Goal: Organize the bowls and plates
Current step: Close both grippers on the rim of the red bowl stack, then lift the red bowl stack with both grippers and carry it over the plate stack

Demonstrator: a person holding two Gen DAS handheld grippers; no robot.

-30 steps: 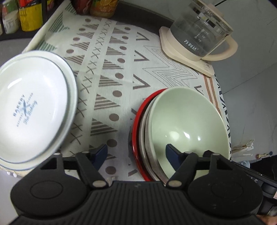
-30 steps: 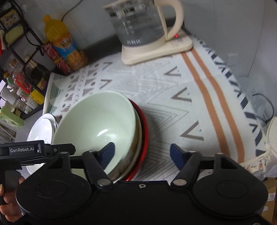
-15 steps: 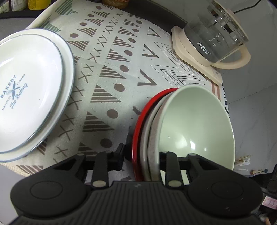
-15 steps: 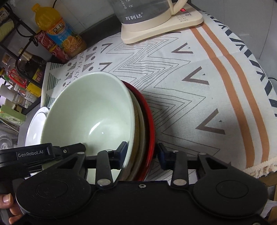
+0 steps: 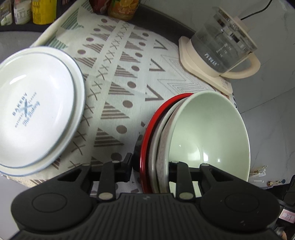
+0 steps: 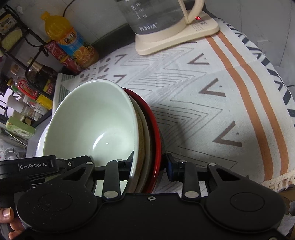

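Observation:
A nested stack stands on the patterned cloth: a pale green bowl (image 5: 208, 133) (image 6: 92, 121) inside a speckled grey bowl (image 5: 163, 147), inside a red-rimmed dish (image 5: 153, 125) (image 6: 154, 125). My left gripper (image 5: 151, 166) is shut on the stack's near rim, one finger inside the green bowl and one outside the red rim. From the opposite side my right gripper (image 6: 149, 163) straddles the rim the same way; its jaws are closing, with its pads against the stack. Two stacked white plates (image 5: 35, 110) with blue lettering lie to the left.
A glass kettle on a cream base (image 5: 221, 48) (image 6: 156, 16) stands at the back. Juice bottles (image 6: 73, 44) and a crowded wire rack (image 6: 18, 55) line the back left. The tablecloth (image 5: 119, 73) ends at a fringed edge (image 6: 276, 181) on the right.
Both grippers went from wide apart to clamped across the stack's rims. The stack now looks tilted up slightly toward the cameras.

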